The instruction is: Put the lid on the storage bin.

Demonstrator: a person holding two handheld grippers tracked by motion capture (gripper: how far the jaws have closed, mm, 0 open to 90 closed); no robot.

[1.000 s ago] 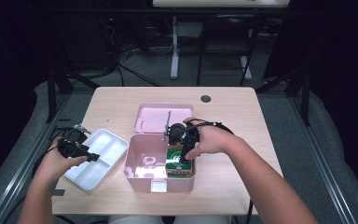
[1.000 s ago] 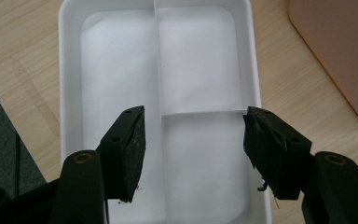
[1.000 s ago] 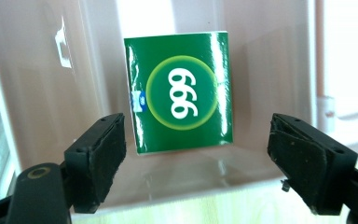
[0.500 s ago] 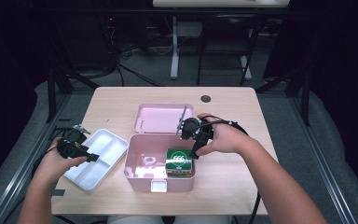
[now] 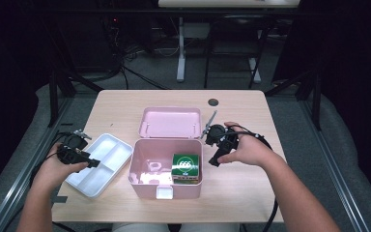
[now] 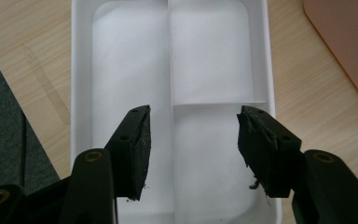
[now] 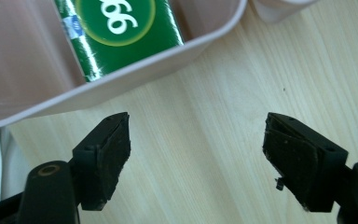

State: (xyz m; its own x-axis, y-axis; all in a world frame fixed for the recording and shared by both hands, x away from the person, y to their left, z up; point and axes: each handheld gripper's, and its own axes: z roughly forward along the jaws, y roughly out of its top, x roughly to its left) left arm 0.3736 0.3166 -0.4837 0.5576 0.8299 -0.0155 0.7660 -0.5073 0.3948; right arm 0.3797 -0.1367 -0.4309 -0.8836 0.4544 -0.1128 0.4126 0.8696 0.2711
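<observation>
Green carton (image 5: 187, 166) is being kept in the pink box's (image 5: 145, 181) right half; right gripper (image 5: 216, 147) is being held open and empty just right of it; left gripper (image 5: 88, 161), jaws narrowing yet empty, is being held over the white tray (image 5: 96, 180).

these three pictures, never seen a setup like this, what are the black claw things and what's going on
A person sits at a table holding a hand-held two-jaw gripper in each hand. The high view looks down from above. The other two pictures come from cameras riding on each gripper, looking along its black jaws.

The left gripper hangs over a white tray with empty compartments. Its jaws have just been closing a little, with nothing between them. The right gripper is open over bare wood beside a pink box, lid open. A green carton stands inside the box. Neither gripper holds anything.
</observation>
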